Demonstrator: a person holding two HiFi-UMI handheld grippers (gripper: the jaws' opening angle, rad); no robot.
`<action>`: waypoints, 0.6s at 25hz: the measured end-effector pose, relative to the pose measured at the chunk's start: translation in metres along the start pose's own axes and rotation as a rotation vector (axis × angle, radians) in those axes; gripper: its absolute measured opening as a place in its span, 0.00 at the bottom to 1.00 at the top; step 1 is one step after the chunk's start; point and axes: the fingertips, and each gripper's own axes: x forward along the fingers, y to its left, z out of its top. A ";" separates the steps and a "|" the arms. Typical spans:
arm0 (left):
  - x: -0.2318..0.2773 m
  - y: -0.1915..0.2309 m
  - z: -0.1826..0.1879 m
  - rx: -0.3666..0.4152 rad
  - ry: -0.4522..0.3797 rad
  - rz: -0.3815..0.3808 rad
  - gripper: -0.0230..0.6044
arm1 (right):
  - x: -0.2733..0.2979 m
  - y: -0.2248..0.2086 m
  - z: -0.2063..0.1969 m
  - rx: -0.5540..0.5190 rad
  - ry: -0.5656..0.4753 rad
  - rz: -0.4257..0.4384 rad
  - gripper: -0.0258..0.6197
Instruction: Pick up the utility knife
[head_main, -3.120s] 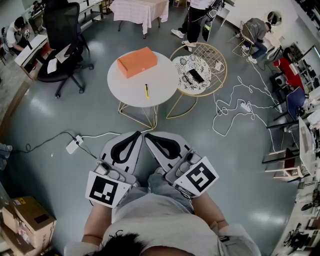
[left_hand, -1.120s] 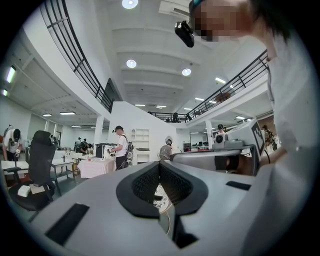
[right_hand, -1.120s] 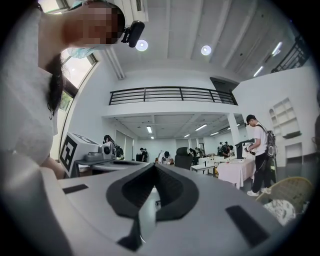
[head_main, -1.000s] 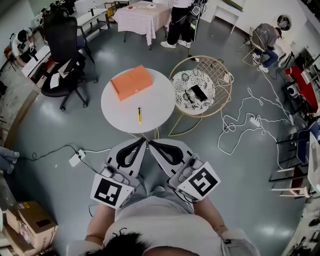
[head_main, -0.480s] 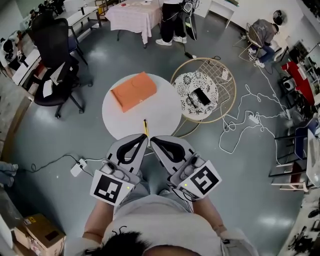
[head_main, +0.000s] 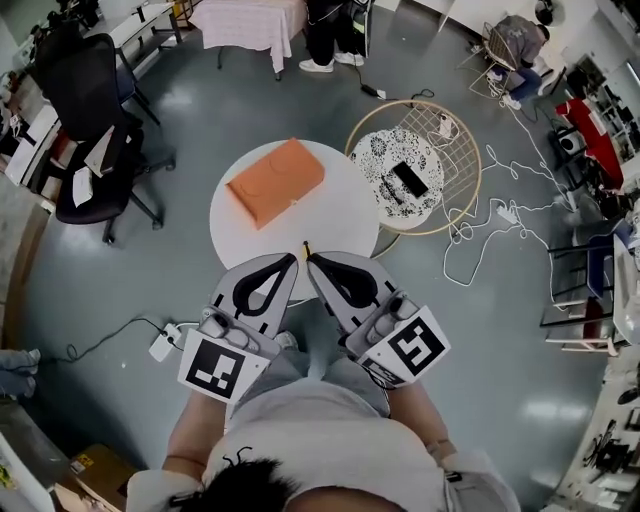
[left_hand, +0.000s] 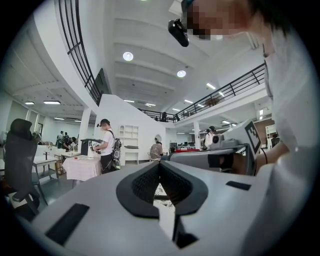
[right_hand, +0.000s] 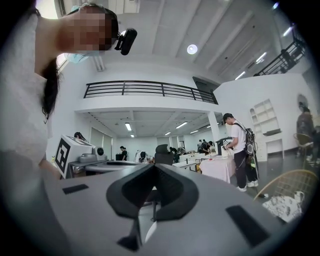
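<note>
The utility knife (head_main: 305, 245) is a thin yellow and black stick on the near part of the round white table (head_main: 340, 215); only its far end shows, the rest lies under my gripper tips. My left gripper (head_main: 291, 259) and right gripper (head_main: 313, 258) are held side by side above the table's near edge, both shut with nothing in them. In the left gripper view the left gripper (left_hand: 160, 163) points level across the room, and so does the right gripper (right_hand: 154, 168) in the right gripper view; neither view shows the knife.
An orange box (head_main: 275, 182) lies on the table's far left. A gold wire side table (head_main: 465, 150) with a black phone (head_main: 410, 180) stands to the right. Cables (head_main: 480, 225) and a power strip (head_main: 165, 343) lie on the floor. A black office chair (head_main: 85, 110) stands at left.
The person has walked up to the table: it has come nearer in the head view, and the knife has slid under the gripper tips. Both grippers have stayed shut, side by side.
</note>
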 end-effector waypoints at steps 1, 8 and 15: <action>0.000 0.004 -0.001 -0.001 -0.001 -0.009 0.05 | 0.004 -0.003 -0.001 0.002 0.000 -0.013 0.05; 0.006 0.021 -0.012 -0.023 -0.004 -0.052 0.05 | 0.018 -0.025 -0.019 0.014 0.049 -0.082 0.05; 0.015 0.034 -0.012 -0.048 -0.013 -0.031 0.05 | 0.033 -0.049 -0.046 0.027 0.119 -0.109 0.05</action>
